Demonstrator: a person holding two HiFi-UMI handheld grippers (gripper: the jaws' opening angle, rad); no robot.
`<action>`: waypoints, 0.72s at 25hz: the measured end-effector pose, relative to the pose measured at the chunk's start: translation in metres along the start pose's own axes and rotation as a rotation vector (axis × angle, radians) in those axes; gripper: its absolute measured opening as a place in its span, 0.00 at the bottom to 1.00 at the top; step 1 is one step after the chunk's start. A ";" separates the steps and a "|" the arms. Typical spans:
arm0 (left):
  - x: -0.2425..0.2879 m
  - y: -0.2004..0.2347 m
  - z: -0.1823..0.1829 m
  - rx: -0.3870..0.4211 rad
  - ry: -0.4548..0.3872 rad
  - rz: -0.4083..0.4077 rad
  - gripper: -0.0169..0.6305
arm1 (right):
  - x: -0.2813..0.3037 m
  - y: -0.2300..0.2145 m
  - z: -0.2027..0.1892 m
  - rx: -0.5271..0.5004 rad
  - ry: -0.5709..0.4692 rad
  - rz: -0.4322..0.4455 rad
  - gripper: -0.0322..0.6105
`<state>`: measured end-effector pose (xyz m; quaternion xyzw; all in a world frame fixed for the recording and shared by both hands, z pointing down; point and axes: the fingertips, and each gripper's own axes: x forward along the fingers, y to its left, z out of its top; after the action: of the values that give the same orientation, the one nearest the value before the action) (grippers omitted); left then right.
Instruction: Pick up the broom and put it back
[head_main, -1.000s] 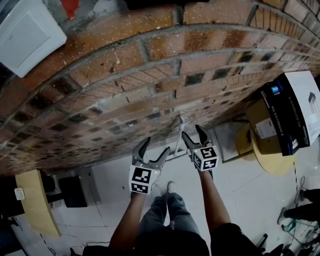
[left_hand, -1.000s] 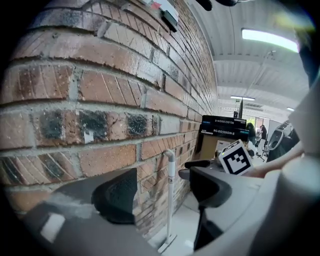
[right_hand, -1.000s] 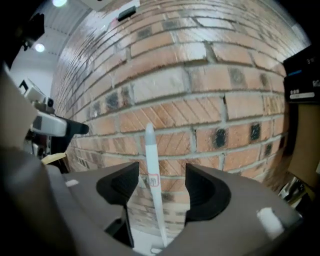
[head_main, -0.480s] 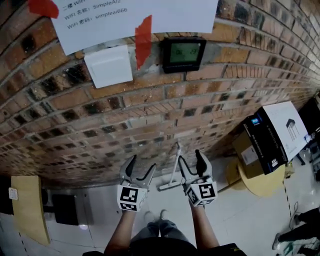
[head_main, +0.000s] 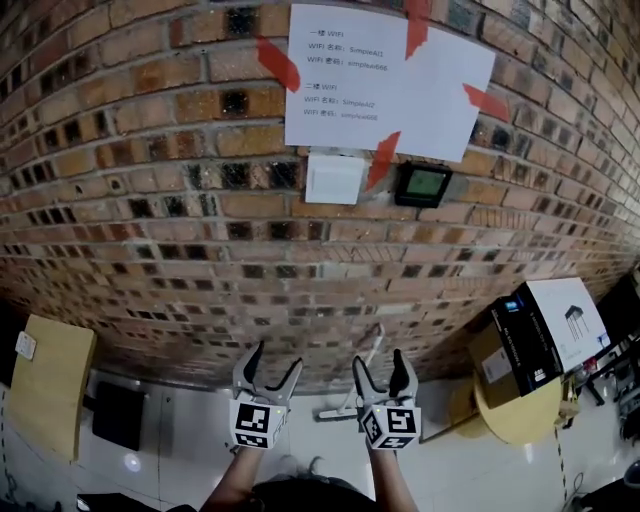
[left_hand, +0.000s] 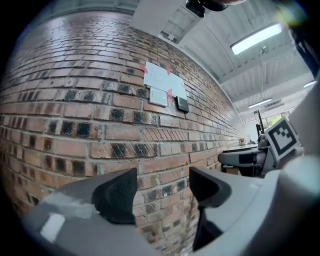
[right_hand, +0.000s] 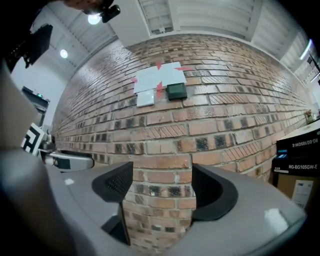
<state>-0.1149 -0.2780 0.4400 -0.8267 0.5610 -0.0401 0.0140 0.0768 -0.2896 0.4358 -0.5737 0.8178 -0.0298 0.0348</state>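
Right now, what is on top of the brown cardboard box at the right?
A black-and-white printed carton lies on the cardboard box, which rests on a round wooden table. The carton covers the box's top, and its contents cannot be seen.

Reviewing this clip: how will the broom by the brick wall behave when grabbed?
The broom shows a long thin handle on a small head, so it is probably light and stiff. It seems to lean on the brick wall, so a nudge would likely make it slide or topple. Gripped near one end, it may swing.
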 end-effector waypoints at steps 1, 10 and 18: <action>-0.005 0.000 -0.002 -0.003 0.000 0.000 0.54 | -0.002 0.008 0.000 -0.012 0.008 0.010 0.61; -0.048 -0.017 -0.013 -0.017 -0.019 -0.013 0.53 | -0.049 0.042 -0.002 -0.060 0.016 0.026 0.61; -0.118 -0.083 -0.009 -0.056 -0.038 0.046 0.53 | -0.131 0.037 0.010 -0.061 -0.014 0.117 0.61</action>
<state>-0.0823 -0.1371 0.4486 -0.8144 0.5802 -0.0083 0.0024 0.0873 -0.1540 0.4253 -0.5259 0.8502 0.0012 0.0246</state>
